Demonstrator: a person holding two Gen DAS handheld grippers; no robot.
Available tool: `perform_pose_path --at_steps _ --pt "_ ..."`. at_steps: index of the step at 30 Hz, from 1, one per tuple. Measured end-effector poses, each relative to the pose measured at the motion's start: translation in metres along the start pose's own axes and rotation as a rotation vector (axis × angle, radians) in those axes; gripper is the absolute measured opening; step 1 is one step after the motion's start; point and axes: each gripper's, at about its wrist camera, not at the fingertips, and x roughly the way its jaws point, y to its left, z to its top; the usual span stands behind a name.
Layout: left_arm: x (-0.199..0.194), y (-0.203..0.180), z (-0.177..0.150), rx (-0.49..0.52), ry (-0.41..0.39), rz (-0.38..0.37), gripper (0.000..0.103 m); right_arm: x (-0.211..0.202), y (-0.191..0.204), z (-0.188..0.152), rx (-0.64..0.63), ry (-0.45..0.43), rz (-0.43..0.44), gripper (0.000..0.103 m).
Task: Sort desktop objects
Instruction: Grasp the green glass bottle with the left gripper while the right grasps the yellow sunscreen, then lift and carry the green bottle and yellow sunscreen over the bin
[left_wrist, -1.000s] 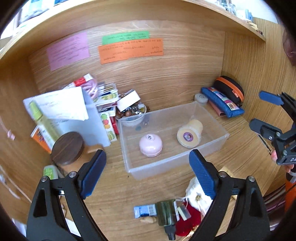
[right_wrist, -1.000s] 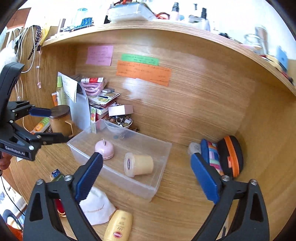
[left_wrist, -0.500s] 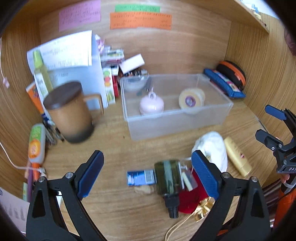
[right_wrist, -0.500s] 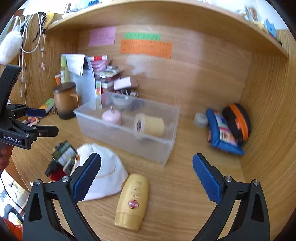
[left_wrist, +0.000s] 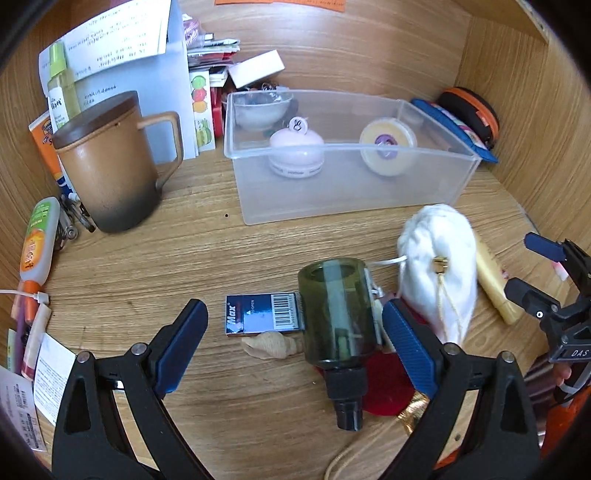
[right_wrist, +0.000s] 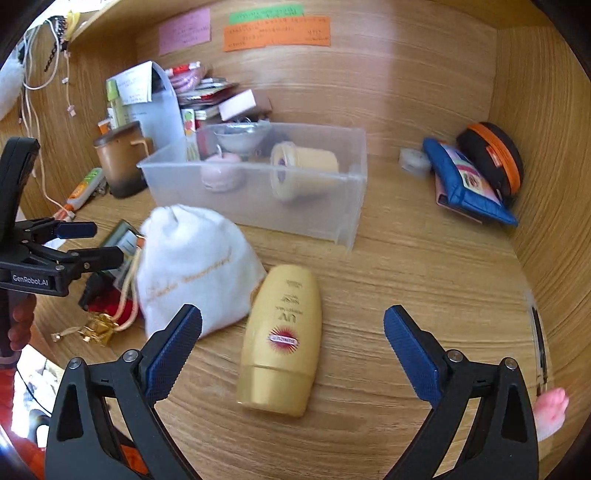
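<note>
A clear plastic bin (left_wrist: 369, 192) at the back of the desk holds a pink round case (left_wrist: 295, 155) and a yellow tape roll (left_wrist: 388, 147). My left gripper (left_wrist: 295, 332) is open, its jaws either side of a dark green glass bottle (left_wrist: 338, 317) lying on the desk beside a blue Max box (left_wrist: 258, 314). My right gripper (right_wrist: 293, 350) is open around a yellow sunscreen bottle (right_wrist: 282, 339) lying flat. A white drawstring pouch (right_wrist: 192, 269) lies left of it, also in the left wrist view (left_wrist: 439, 258).
A brown lidded mug (left_wrist: 107, 162), papers and booklets (left_wrist: 122, 74) stand at the back left. A blue pouch (right_wrist: 469, 184) and an orange-black case (right_wrist: 491, 158) lie at the back right. A red pouch (left_wrist: 388, 384) and a shell (left_wrist: 269, 345) lie near the green bottle.
Both grippers have dropped lower and come closer to the desk. The left now straddles the green bottle, the right now straddles the sunscreen bottle. Both stay open.
</note>
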Motion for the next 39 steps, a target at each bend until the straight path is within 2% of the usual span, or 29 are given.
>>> perform_pose_path --at_steps 4,8,12,18,21,22,24,31,39 --pt "0.003 0.002 0.001 -0.014 -0.006 -0.006 0.092 0.007 0.000 -0.004 -0.005 0.008 -0.023 0.095" --pt "0.004 0.000 0.005 -0.006 -0.015 -0.002 0.080 0.014 0.002 -0.004 -0.017 0.026 -0.021 0.081" --pt "0.006 -0.002 0.008 0.007 -0.023 0.006 0.075 0.024 0.001 -0.004 -0.014 0.051 -0.027 0.071" --pt "0.014 0.000 0.012 -0.001 -0.016 0.006 0.068 0.036 -0.003 -0.007 0.004 0.085 -0.007 0.067" --pt "0.022 -0.001 0.012 0.000 0.013 -0.011 0.054 0.038 -0.004 -0.007 0.014 0.082 -0.002 0.065" --pt "0.024 -0.002 0.011 0.001 0.018 -0.012 0.048 0.038 -0.003 -0.007 0.011 0.077 0.000 0.062" --pt "0.027 -0.004 0.011 0.012 0.025 0.002 0.043 0.037 0.001 -0.006 -0.002 0.066 0.014 0.045" --pt "0.023 -0.001 0.011 -0.006 0.006 -0.016 0.041 0.034 -0.007 -0.004 0.058 0.061 0.047 0.045" --pt "0.001 0.004 0.022 -0.034 -0.065 -0.015 0.041 0.012 -0.022 0.011 0.106 -0.011 0.058 0.045"
